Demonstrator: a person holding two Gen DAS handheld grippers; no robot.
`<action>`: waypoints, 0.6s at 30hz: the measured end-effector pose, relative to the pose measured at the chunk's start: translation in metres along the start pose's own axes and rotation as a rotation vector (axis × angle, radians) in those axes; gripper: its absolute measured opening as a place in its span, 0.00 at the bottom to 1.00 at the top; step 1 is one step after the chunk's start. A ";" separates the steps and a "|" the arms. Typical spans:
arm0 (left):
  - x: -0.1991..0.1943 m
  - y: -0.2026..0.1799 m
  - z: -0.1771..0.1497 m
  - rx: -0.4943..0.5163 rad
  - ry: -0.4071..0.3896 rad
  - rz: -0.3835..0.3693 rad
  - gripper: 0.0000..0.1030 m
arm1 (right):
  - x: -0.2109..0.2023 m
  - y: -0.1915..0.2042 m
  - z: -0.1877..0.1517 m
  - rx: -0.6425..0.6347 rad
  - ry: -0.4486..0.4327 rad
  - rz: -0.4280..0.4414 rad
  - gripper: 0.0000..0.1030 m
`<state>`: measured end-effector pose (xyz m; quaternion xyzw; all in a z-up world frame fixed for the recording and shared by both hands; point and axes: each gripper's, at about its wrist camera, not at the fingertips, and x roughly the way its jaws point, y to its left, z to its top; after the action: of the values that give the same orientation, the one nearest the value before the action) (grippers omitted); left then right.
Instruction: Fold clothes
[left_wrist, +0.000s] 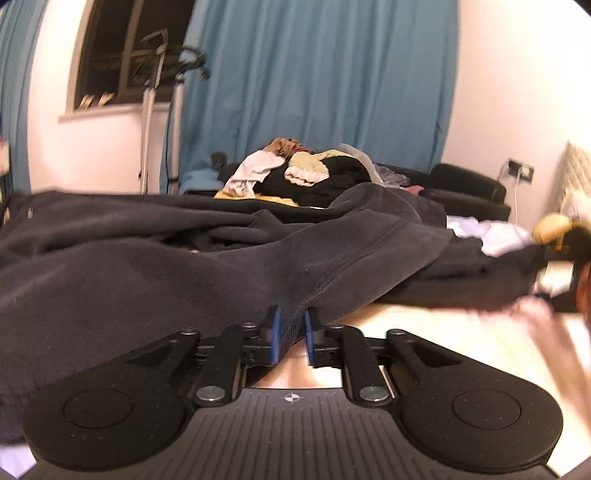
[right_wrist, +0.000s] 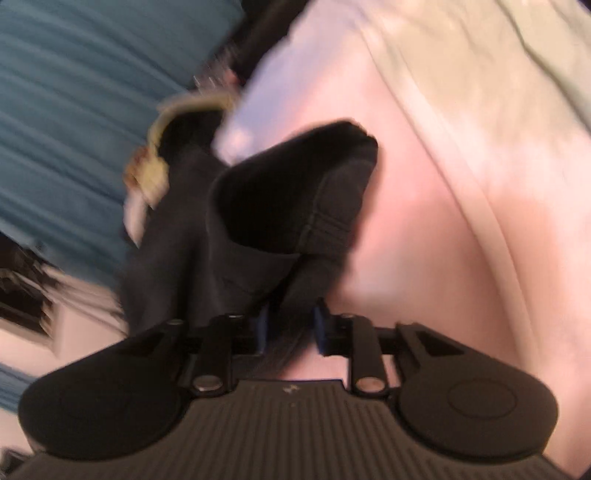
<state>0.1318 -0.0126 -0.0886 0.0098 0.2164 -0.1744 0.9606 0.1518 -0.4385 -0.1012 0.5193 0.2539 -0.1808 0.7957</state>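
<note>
The left gripper had its blue-padded fingers clamped on a hem of the dark charcoal cotton garment, which spread from 12 toward 9 o'clock over the pale wooden desk. The right gripper likewise pinched a fold of the same garment, its cuffed opening gaping at 12 o'clock, though blur softened that view. Farther off, at 12 o'clock in the left view, a heap of mixed black, yellow and white clothes lay before long teal curtains.
</note>
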 end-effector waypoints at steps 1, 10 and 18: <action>0.001 -0.002 0.000 0.004 -0.004 0.003 0.46 | -0.008 0.003 0.002 0.015 -0.033 0.027 0.35; 0.021 -0.050 -0.006 0.211 -0.028 -0.044 0.67 | -0.022 0.014 0.007 -0.039 -0.268 -0.039 0.63; 0.090 -0.105 -0.008 0.531 0.047 0.085 0.38 | -0.015 0.008 0.015 -0.099 -0.276 0.029 0.64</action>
<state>0.1689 -0.1406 -0.1272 0.2744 0.1846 -0.1845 0.9255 0.1474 -0.4486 -0.0813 0.4532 0.1434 -0.2261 0.8502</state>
